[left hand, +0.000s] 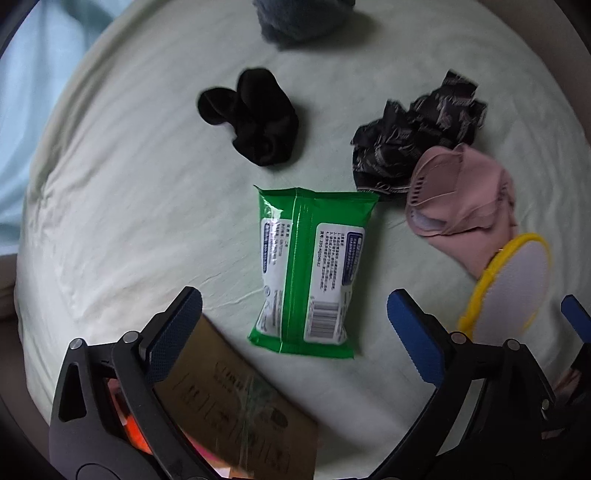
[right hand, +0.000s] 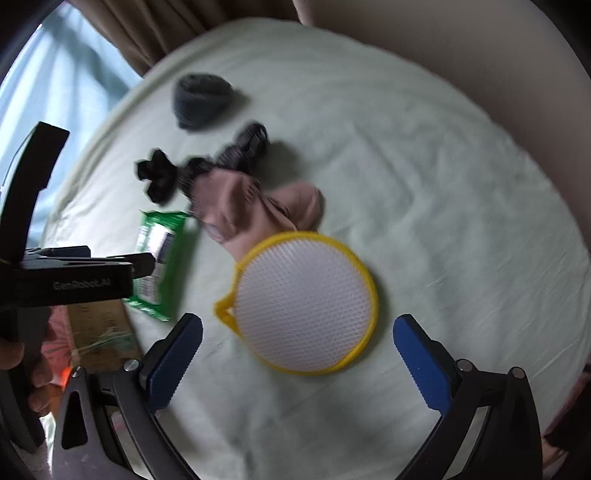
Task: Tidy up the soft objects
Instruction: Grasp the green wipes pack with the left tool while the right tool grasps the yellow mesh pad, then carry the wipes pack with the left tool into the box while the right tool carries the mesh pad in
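On the pale green bed sheet lie black socks, a dark patterned cloth, a pink garment, a grey plush item and a round yellow-rimmed mesh bag. My left gripper is open and empty, just above a green wipes pack. My right gripper is open and empty, its jaws on either side of the mesh bag. The pink garment, socks and grey plush lie beyond it.
A brown flat packet lies under the left gripper's left finger. The left gripper body shows at the left of the right wrist view, beside the wipes pack. A brown curtain and window are behind the bed.
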The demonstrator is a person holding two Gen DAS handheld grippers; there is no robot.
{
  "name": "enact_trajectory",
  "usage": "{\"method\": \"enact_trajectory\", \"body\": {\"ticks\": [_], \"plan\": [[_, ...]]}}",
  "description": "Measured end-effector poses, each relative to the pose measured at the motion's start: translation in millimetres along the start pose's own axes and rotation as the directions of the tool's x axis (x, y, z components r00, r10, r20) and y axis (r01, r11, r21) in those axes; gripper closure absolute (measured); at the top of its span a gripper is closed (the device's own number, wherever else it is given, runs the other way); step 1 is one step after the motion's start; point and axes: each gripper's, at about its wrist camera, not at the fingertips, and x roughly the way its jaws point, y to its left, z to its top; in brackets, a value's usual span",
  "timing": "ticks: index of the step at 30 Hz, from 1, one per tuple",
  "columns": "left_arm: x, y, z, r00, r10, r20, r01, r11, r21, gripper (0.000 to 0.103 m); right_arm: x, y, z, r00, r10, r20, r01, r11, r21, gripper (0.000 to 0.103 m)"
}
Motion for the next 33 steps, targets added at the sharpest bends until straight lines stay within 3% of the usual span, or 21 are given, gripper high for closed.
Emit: {"method": "enact_trajectory", "body": {"ticks": [5, 7, 10, 19, 28, 33], "plan": [[38.7, -3.5, 9.1, 0.998, -0.006, -0.058, 0.008, 0.999, 0.035, 0.014, 31.2, -1.1, -1.7, 0.999, -0.025, -0.032, 0.026, 0.999, 0.024, 0.000], [50.2, -5.0, 11.0, 0.997, -0.002, -0.075, 0.006, 0.999, 0.049, 0.027, 37.9, 3.2, 0.1, 0.999, -0.039, -0.034, 0.039, 0.999, 0.009, 0.000], [62.7, -6.5, 11.7, 0.995, -0.004, -0.101, 0.009, 0.998, 0.057, 0.032, 46.5, 8.7, 3.6, 0.997, -0.062, -0.044, 0.061, 0.998, -0.017, 0.001], [68.5, -16.1, 11.7, 0.994, -0.042, -0.100, 0.051, 0.995, 0.084, 0.063, 55.5, 15.7, 8.1, 0.991, -0.110, -0.070, 0.104, 0.991, -0.085, 0.019], [55.9, -32.0, 8.1, 0.997, -0.043, -0.067, 0.047, 0.997, 0.064, 0.070, 51.2, 25.8, 2.9, 0.993, -0.084, -0.081, 0.071, 0.986, -0.149, 0.057], [36.3, -35.3, 2.3, 0.998, -0.054, -0.033, 0.056, 0.997, 0.056, 0.070, 27.6, 15.8, 0.9, 0.997, -0.052, -0.065, 0.043, 0.990, -0.133, 0.062]]}}
